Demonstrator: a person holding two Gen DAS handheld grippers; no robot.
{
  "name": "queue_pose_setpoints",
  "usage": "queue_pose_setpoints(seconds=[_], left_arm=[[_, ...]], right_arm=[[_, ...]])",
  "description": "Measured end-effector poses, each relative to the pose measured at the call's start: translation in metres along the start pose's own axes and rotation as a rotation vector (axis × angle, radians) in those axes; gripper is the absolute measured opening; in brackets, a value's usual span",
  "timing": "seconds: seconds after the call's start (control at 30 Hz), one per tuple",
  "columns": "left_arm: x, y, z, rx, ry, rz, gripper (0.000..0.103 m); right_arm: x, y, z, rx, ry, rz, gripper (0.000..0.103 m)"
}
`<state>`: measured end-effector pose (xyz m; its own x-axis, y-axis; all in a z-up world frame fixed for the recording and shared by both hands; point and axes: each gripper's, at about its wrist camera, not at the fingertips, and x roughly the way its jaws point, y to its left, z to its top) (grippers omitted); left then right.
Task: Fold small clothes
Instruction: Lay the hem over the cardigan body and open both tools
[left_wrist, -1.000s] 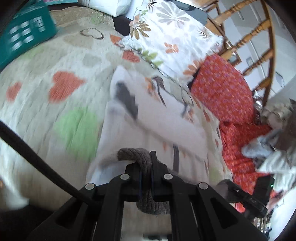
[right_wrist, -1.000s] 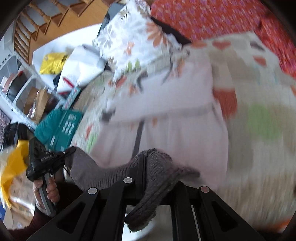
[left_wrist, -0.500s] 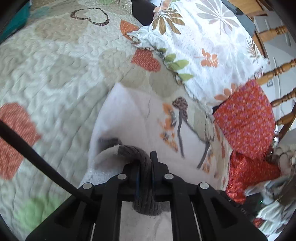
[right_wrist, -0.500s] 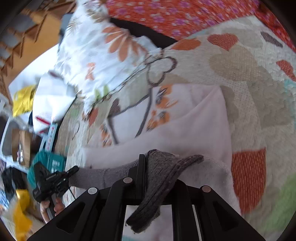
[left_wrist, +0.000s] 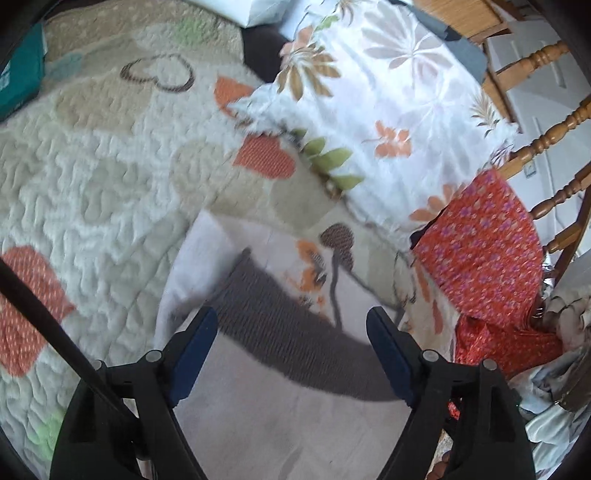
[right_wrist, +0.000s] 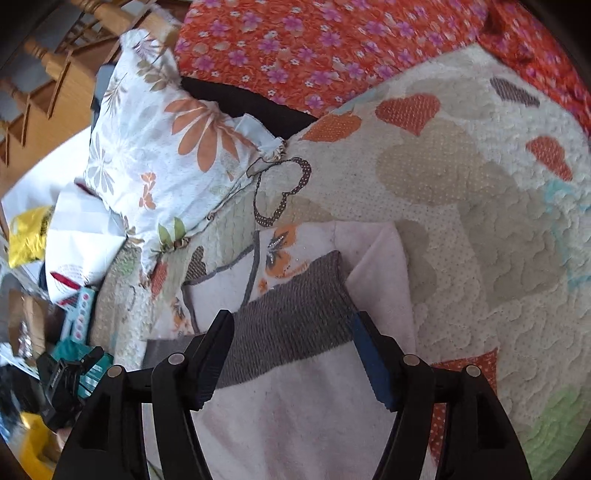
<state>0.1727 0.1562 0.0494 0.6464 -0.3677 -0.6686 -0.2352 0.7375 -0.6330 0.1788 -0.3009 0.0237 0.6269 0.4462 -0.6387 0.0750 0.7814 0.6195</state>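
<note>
A small pale pink garment (left_wrist: 280, 417) with a grey ribbed hem band (left_wrist: 291, 328) and an orange flower print (left_wrist: 310, 266) lies folded on the heart-patterned quilt (left_wrist: 103, 177). My left gripper (left_wrist: 291, 354) is open and empty, just above the grey band. In the right wrist view the same garment (right_wrist: 306, 402) lies with its grey band (right_wrist: 288, 328) folded over the upper part. My right gripper (right_wrist: 291, 358) is open and empty over the band.
A floral pillow (left_wrist: 388, 110) lies beyond the garment, also in the right wrist view (right_wrist: 166, 140). A red flowered cloth (left_wrist: 484, 258) and a wooden chair (left_wrist: 546, 147) are at the right. A teal box (left_wrist: 18, 81) sits at the far left.
Both grippers were shut on the grey hem band and carried it forward over the garment. Both have now opened and let it go; the band lies flat.
</note>
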Motion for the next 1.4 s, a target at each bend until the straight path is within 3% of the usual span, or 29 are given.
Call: queue_pose_setpoints(seconds=[0.13,0.27,0.4,0.77,0.93,1.03,1.17,1.2,1.23,1.27,1.33,1.4], left_arm=[[-0.006,0.01,-0.008,-0.004,0.016,0.021,0.082],[-0.017,0.026,-0.014,0.032,0.046,0.107,0.082],[-0.032,0.041,-0.019,0.061,0.071,0.146,0.082],[-0.048,0.055,-0.063,0.254,0.223,0.085,0.079],[-0.062,0.072,-0.064,0.215,0.248,0.005,0.057],[-0.066,0.075,-0.069,0.217,0.248,-0.025,0.056],[-0.056,0.067,-0.08,0.285,0.27,0.032,0.056],[-0.051,0.065,-0.084,0.311,0.292,0.055,0.041],[-0.045,0.063,-0.087,0.337,0.311,0.084,0.011],[-0.042,0.061,-0.089,0.364,0.324,0.124,0.007],[-0.046,0.06,-0.087,0.358,0.3,0.127,0.006],[-0.061,0.055,-0.08,0.372,0.225,0.153,0.005]], right_arm=[[-0.007,0.012,-0.01,-0.083,-0.02,-0.052,0.072],[-0.008,0.017,-0.022,-0.147,-0.004,-0.092,0.072],[-0.014,0.018,-0.032,-0.177,0.005,-0.121,0.072],[-0.038,0.024,-0.054,-0.256,-0.005,-0.174,0.072],[-0.041,0.027,-0.057,-0.274,-0.006,-0.192,0.072],[-0.037,0.024,-0.058,-0.26,0.01,-0.201,0.072],[-0.034,0.019,-0.057,-0.232,0.026,-0.196,0.072],[-0.034,0.019,-0.058,-0.23,0.025,-0.196,0.072],[-0.034,0.019,-0.058,-0.231,0.024,-0.198,0.072],[-0.034,0.019,-0.058,-0.234,0.023,-0.2,0.072],[-0.034,0.02,-0.059,-0.238,0.02,-0.205,0.072],[-0.035,0.02,-0.059,-0.234,0.019,-0.208,0.072]])
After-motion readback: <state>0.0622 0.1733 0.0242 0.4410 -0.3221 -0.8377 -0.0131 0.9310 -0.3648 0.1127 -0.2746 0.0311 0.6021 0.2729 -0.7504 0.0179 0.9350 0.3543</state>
